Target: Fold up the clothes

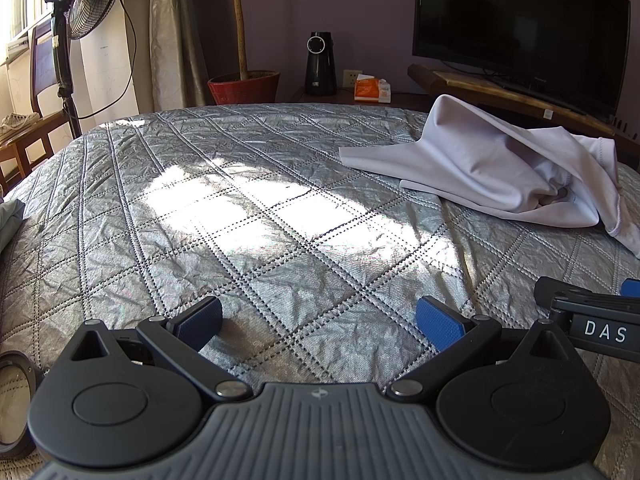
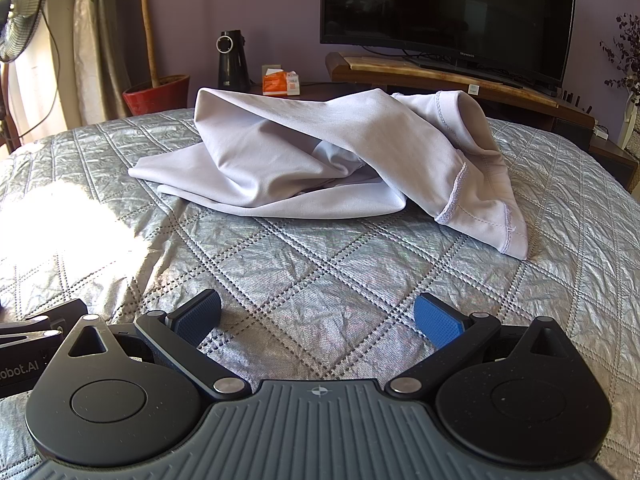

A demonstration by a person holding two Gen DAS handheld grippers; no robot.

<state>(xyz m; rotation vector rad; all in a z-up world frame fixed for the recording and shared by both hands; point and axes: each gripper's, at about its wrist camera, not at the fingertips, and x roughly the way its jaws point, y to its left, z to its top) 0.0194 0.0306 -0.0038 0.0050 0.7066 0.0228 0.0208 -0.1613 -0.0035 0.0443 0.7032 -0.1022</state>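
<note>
Running off the left wrist view's right edge: pale garment (image 1: 492, 168), its far hem lost. Hiding its own inner layers under bunched folds in the right wrist view. Getting cropped at top: television (image 2: 448, 12) and standing fan (image 1: 86, 0). Showing only partly at the right edge: right gripper (image 1: 592, 316), lettering cut short. Staying too small to read: print on the orange box (image 2: 276, 82).
</note>
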